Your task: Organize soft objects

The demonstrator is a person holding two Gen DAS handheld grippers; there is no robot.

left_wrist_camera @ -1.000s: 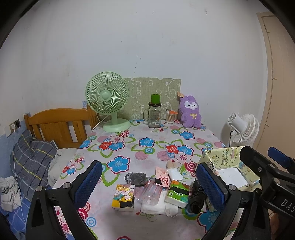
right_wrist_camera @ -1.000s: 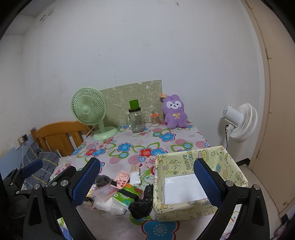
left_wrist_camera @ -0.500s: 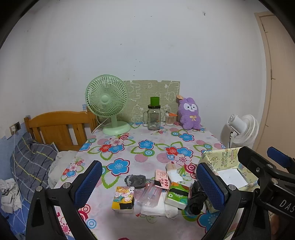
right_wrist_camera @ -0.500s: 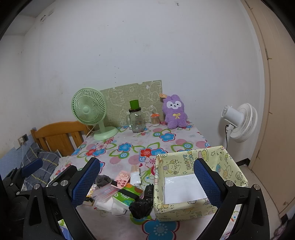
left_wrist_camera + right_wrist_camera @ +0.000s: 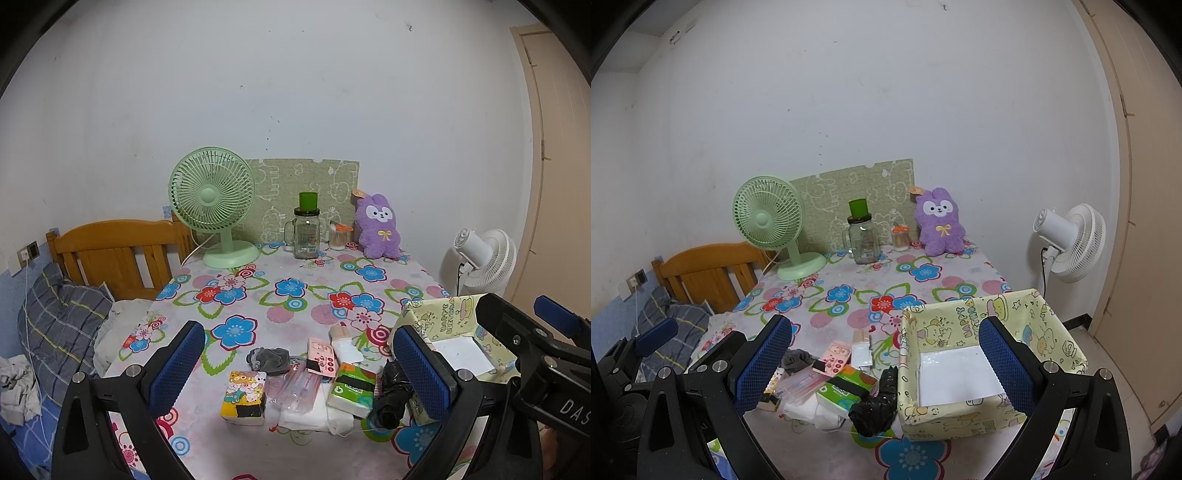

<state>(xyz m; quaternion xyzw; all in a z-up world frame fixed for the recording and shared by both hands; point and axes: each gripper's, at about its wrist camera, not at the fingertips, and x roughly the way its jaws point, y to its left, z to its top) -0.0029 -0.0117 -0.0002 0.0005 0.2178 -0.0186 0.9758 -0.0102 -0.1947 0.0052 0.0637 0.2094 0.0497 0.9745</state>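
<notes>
Both claws hang above the near edge of the table with its flower cloth. The left claw has its blue pads wide apart and holds nothing. The right claw is wide apart too, and empty.

A little heap lies at the near edge: a yellow tissue pack, a green tissue pack, a grey cloth, white folded cloth and a black bag. The black bag touches the yellow box just to its right. A purple bunny toy sits far back by the wall, next to a green fan.
</notes>
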